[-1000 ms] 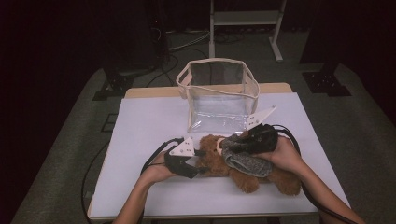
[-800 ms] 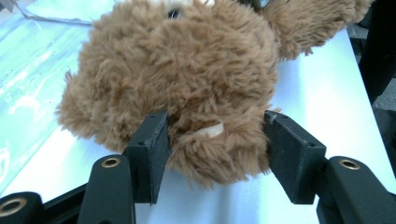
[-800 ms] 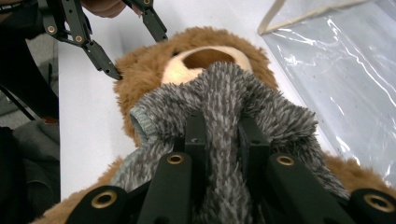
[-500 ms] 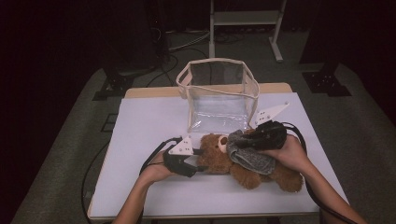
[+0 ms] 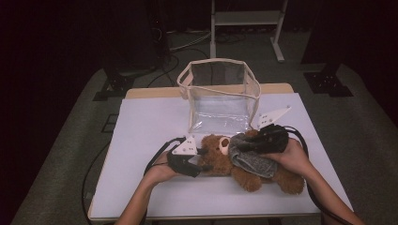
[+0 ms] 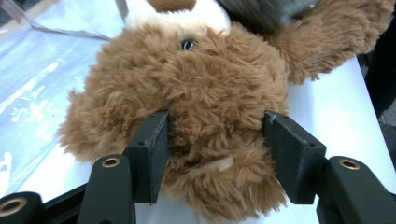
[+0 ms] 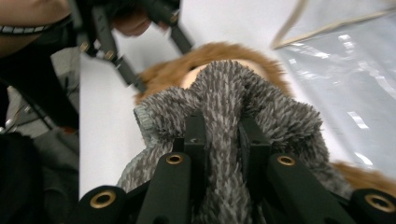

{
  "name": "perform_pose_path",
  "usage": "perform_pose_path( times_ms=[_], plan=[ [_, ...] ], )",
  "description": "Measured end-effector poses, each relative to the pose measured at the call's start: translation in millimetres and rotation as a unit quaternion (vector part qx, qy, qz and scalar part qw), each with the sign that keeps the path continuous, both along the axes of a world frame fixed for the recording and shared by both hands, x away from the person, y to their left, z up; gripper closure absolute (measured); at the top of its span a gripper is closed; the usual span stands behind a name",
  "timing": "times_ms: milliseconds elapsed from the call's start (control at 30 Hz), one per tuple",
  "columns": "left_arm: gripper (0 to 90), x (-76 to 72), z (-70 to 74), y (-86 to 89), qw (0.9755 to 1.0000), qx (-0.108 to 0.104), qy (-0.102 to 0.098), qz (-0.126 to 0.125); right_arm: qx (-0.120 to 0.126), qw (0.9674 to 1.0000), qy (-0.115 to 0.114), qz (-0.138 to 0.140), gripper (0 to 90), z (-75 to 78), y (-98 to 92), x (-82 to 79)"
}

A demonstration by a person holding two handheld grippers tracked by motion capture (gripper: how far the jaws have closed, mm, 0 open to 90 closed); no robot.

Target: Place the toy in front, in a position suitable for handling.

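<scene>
Your left gripper (image 5: 201, 161) is clamped on the head of the teddy bear (image 5: 220, 157), its two jaws sunk into the fur on either side, as the left gripper view shows. The bear lies on its back on the white table (image 5: 141, 122), just in front of the clear bag (image 5: 219, 96). That hold is mostly on plush, so if you tug sideways the fur may slide out and the head will roll free.

Further right, your right gripper (image 5: 244, 145) has its jaws pinched tight on a fold of the grey knitted garment (image 5: 253, 161) draped over the bear's chest. The pinch looks narrow: only a ridge of knit sits between the jaws, so a firm pull could slip it loose or stretch the fabric rather than move it along the body.

Pulling both hands apart at once risks lifting the whole bear, and it could nudge the bag just behind it.
</scene>
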State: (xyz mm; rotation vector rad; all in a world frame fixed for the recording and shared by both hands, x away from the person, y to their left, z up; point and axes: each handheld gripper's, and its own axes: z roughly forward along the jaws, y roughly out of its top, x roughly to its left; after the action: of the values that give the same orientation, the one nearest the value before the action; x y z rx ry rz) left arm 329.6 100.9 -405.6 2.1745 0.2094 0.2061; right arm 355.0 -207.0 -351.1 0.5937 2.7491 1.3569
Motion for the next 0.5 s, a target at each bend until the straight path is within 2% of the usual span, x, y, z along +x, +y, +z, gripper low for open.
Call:
perform_pose_path(
  times_ms=[100,167,233,300,333,400,500],
  plan=[
    [42.0,-0.7,0.6,0.8,1.0000,0.003,0.005,-0.006,0.008,0.9998,-0.006,-0.018,76.3,3.9,-8.6,5.2],
    [42.0,-1.0,1.9,1.7,1.0000,0.004,0.001,-0.004,0.008,0.9997,0.002,-0.022,76.3,1.7,-9.6,6.6],
    [39.3,-0.9,4.3,1.8,0.9999,-0.005,-0.009,0.004,-0.005,0.9999,0.006,-0.011,76.2,-7.4,-4.5,3.2],
    [37.0,0.2,5.7,0.5,0.9997,-0.015,-0.009,0.017,-0.005,0.9999,0.011,0.001,76.2,-12.1,-1.3,-0.7],
    [37.0,0.2,5.0,-1.1,0.9997,-0.013,-0.011,0.015,-0.005,0.9998,0.015,0.010,76.2,-13.1,0.2,-3.8],
    [40.1,-0.3,2.7,-3.6,0.9997,-0.012,-0.013,0.016,-0.007,0.9999,0.006,0.009,76.3,-9.5,0.6,-7.3],
    [42.3,1.1,1.3,-5.8,0.9996,-0.016,-0.014,0.020,0.011,0.9998,-0.002,0.014,76.3,0.4,3.8,-7.7]
  ],
)
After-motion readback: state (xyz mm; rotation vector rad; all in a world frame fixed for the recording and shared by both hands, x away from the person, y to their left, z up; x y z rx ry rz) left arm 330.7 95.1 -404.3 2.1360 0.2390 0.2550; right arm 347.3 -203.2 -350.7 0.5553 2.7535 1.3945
